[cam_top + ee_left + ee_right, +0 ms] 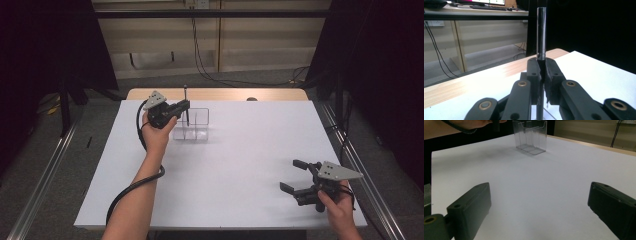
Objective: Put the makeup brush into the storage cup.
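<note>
**Rod held above the clear holder, placement not yet made**

The left gripper (182, 106), in the upper left of the high view, is clamped on an upright dark rod (541, 32), held over the clear divided holder (196, 123). Insertion is judged unfinished; which compartment is targeted cannot be told. At lower right, the right gripper (296, 176) is held with jaws apart and empty above the white tabletop (240, 165).

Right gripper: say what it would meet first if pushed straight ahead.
Bare white table at first; the open right gripper points toward the clear plastic holder, probably the first thing met, though alignment is uncertain.
</note>
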A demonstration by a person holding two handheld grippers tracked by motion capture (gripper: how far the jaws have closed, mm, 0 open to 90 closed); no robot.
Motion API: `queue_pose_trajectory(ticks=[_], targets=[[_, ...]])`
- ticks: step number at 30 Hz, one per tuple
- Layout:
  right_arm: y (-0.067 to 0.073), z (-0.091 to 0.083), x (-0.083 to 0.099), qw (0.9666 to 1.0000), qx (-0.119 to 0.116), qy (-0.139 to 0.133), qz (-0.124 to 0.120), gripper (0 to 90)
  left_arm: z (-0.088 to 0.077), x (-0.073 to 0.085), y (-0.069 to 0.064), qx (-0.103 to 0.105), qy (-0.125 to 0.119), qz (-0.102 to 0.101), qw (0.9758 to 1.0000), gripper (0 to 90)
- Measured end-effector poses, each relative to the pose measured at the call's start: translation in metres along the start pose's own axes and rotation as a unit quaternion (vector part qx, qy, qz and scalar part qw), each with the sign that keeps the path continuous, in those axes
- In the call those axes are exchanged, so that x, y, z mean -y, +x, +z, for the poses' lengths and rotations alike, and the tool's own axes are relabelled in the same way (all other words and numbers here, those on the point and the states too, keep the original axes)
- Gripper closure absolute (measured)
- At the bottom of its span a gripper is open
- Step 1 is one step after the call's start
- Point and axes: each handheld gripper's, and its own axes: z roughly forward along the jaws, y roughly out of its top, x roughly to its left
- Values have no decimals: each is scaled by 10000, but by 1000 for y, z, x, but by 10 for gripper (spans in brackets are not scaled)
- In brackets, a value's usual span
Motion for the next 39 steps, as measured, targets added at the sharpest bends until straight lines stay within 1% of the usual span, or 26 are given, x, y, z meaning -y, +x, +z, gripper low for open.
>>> queue_pose_trajectory(ticks=[9, 11, 15, 17, 25, 27, 29, 31, 32, 33, 35, 36, 38, 39], targets=[[0, 0, 0, 10000, -5, -4, 4, 46, 0, 3, 0, -3, 25, -5, 10000, 832], [0, 0, 0, 10000, -4, 0, 2, 46, 0, 4, 0, -19, 32, -34, 10000, 832], [0, 0, 0, 10000, -11, -1, -2, 46, 0, 5, 0, -19, 41, -8, 10000, 832], [0, 0, 0, 10000, -6, -2, 1, 46, 0, 6, 0, -18, 21, -61, 10000, 832], [0, 0, 0, 10000, -14, 7, -6, 46, -1, 6, 1, -22, 28, -35, 10000, 815], [0, 0, 0, 10000, -18, 6, -4, 46, -2, 5, 0, 8, 6, -61, 10000, 776], [0, 0, 0, 10000, -22, 1, -6, 46, -3, 4, -1, 50, 13, -39, 10000, 684], [0, 0, 0, 10000, -20, 7, -3, 46, -4, 4, -2, 86, 21, -40, 10000, 622], [0, 0, 0, 10000, -21, 8, -1, 46, -4, 3, -2, 97, 12, -40, 9999, 572], [0, 0, 0, 10000, -24, 10, -2, 46, -4, 3, -2, 110, 7, -93, 9999, 522], [0, 0, 0, 10000, -26, 10, -14, 46, -6, 3, -2, 78, 2, -119, 9999, 467], [0, 1, 0, 10000, -28, 7, -14, 46, -6, 2, -2, 102, -16, -159, 9998, 425], [0, 1, 0, 10000, -30, 2, -24, 46, -8, 2, -2, 107, 22, -122, 9999, 376], [0, 1, 0, 10000, -25, 5, -12, 46, -8, 1, -2, 124, 4, -116, 9999, 355]])
